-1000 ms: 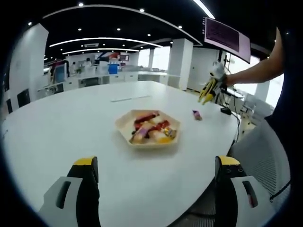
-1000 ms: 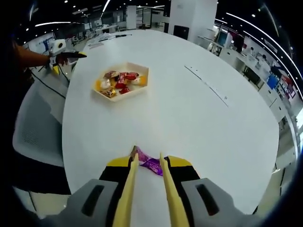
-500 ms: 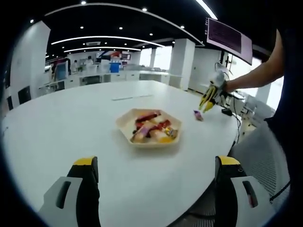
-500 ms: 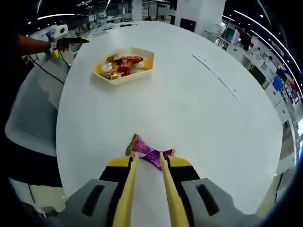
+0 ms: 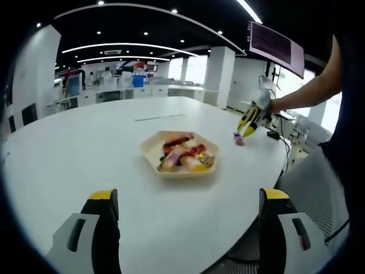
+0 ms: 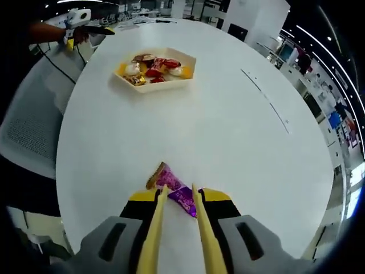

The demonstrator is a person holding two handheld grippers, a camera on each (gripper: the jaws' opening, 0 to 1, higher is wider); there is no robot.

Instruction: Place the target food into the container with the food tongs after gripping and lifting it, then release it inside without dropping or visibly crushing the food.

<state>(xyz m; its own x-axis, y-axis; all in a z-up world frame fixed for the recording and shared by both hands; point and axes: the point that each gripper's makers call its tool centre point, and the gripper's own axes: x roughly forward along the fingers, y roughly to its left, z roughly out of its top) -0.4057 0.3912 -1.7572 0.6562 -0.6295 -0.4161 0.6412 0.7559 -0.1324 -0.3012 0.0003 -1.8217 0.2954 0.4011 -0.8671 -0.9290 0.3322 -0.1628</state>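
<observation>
A purple-wrapped candy lies on the white table, its near end between the tips of the yellow food tongs. My right gripper is shut on the tongs. I cannot tell if the tongs pinch the candy. In the left gripper view the tongs point down at the candy, right of the beige hexagonal tray holding several wrapped sweets. The tray sits far ahead in the right gripper view. My left gripper is open and holds nothing, near the table's front edge.
A grey mesh chair stands along the table's curved edge, also seen as a chair beside the person's body. A black cable lies past the candy. A wall screen hangs above. Open table surrounds the tray.
The right gripper has come down and forward with the tongs, so the candy now sits further between the tips. The left gripper has stayed still.
</observation>
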